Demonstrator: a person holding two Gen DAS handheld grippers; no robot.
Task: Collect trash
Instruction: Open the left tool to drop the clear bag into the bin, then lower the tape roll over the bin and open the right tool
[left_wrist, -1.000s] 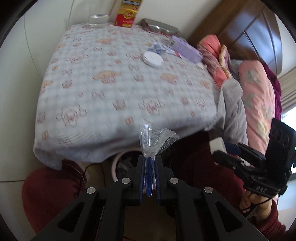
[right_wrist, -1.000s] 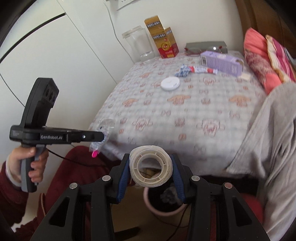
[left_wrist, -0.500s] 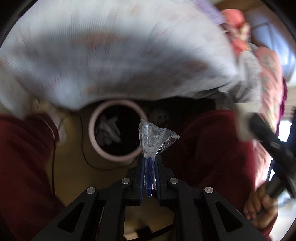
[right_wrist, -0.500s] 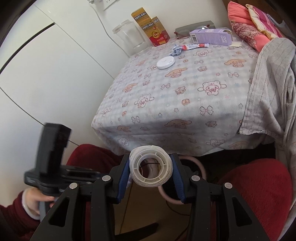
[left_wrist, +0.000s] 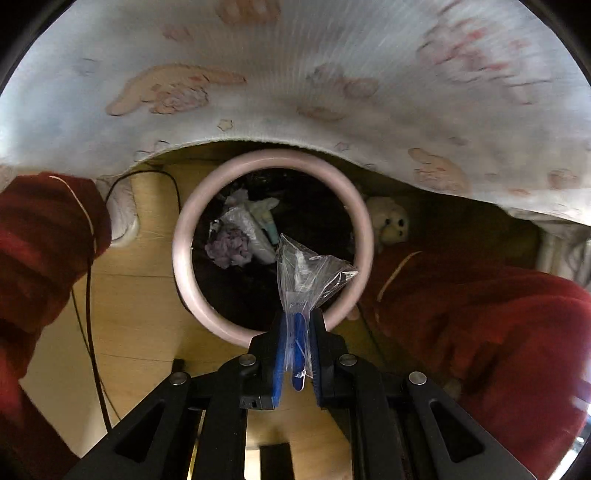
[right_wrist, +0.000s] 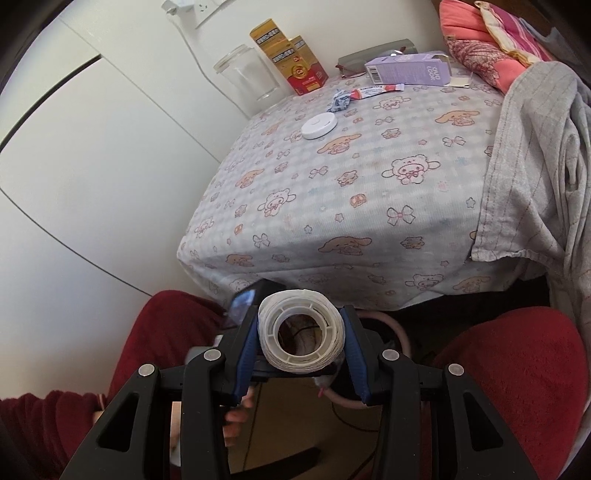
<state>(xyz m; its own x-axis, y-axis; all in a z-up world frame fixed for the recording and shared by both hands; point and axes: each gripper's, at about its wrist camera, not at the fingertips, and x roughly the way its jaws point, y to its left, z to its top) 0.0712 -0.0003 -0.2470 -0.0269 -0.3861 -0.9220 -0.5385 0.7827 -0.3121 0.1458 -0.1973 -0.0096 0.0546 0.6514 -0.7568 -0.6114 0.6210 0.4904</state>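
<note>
Our left tongs (left_wrist: 295, 332) pinch a clear wrapper (left_wrist: 308, 275) that hangs over the near right part of the bin's (left_wrist: 184, 236) mouth, so we judge it can drop straight in. Our right tongs (right_wrist: 301, 341) clamp a tape roll (right_wrist: 301, 338), with the bin just beyond and below.

Two downward wrist views, sharing the pink bin (left_wrist: 271, 240).

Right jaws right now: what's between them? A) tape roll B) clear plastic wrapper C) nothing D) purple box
A: the right gripper is clamped on the white tape roll; the clear plastic wrapper is in the left gripper, over the pink-rimmed bin.
</note>
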